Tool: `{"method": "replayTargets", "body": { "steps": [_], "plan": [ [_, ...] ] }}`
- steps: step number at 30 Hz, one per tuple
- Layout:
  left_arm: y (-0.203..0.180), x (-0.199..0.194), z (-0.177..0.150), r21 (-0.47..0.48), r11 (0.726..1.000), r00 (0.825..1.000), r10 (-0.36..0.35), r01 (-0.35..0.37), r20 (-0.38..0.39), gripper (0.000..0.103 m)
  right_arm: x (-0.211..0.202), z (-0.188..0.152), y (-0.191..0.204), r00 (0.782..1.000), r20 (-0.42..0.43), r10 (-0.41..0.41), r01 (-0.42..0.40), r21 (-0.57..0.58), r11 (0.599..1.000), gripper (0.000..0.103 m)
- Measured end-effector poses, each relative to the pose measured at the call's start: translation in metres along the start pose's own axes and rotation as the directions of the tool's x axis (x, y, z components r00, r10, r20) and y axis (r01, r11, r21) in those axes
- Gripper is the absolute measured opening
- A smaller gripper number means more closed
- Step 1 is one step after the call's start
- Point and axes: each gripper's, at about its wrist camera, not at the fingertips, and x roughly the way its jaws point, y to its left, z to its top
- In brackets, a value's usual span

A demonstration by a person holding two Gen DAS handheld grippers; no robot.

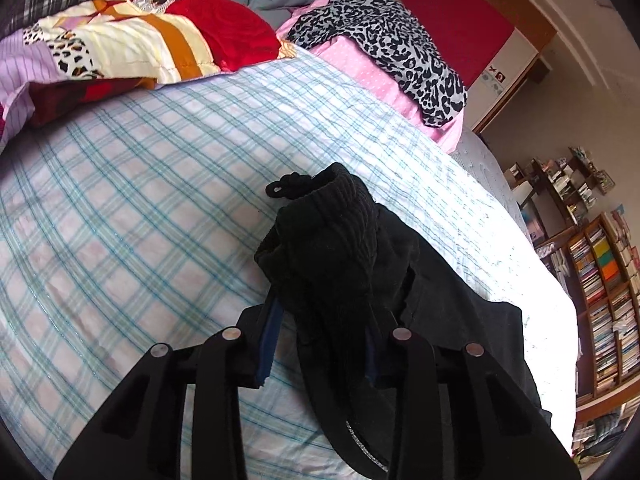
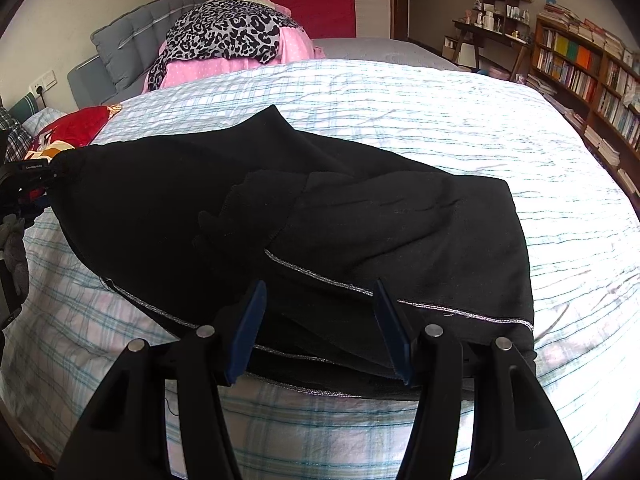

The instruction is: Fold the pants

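Observation:
Black pants [image 2: 200,208] with a thin silver side stripe lie partly folded across the checked bedsheet [image 2: 440,112]. In the left wrist view their ribbed waistband end [image 1: 332,248] is bunched up and lifted off the sheet [image 1: 140,200], with my left gripper [image 1: 320,336] shut on it. The same gripper [image 2: 50,184] shows at the left edge of the right wrist view, holding that raised corner. My right gripper [image 2: 320,320] stands open over the near edge of the pants. Cloth lies flat between its blue pads [image 2: 248,320] and is not squeezed.
A red patchwork pillow [image 1: 160,36] and a leopard-print garment on pink cloth [image 1: 384,40] lie at the head of the bed. Behind them is a grey padded headboard [image 2: 120,40]. Bookshelves [image 2: 580,72] and a small desk [image 2: 492,32] line the right wall past the bed's edge.

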Motion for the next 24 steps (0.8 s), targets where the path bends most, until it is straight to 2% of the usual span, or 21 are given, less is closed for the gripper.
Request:
{"method": "replayTargets", "body": {
  "steps": [6,11,16,24],
  "plan": [
    [-0.038,-0.023,0.001,0.093,0.996,0.998,-0.004,-0.003,0.068,0.028,-0.007,0.0,-0.016,1.0,0.022,-0.011,0.01,0.037,0.999,0.057],
    [-0.083,-0.045,-0.002,0.226,0.974,0.992,-0.032,0.003,0.124,0.027,-0.012,-0.002,-0.032,0.999,0.036,-0.021,0.018,0.075,0.997,0.057],
    [-0.137,-0.06,-0.014,0.349,0.936,0.985,-0.095,0.04,0.141,0.027,-0.017,-0.005,-0.056,0.999,0.044,-0.029,0.023,0.128,0.992,0.057],
    [-0.221,-0.069,-0.056,0.502,0.857,0.975,-0.197,0.118,0.106,0.026,-0.026,-0.014,-0.097,0.998,0.044,-0.054,0.043,0.223,0.974,0.057]
  ]
}}
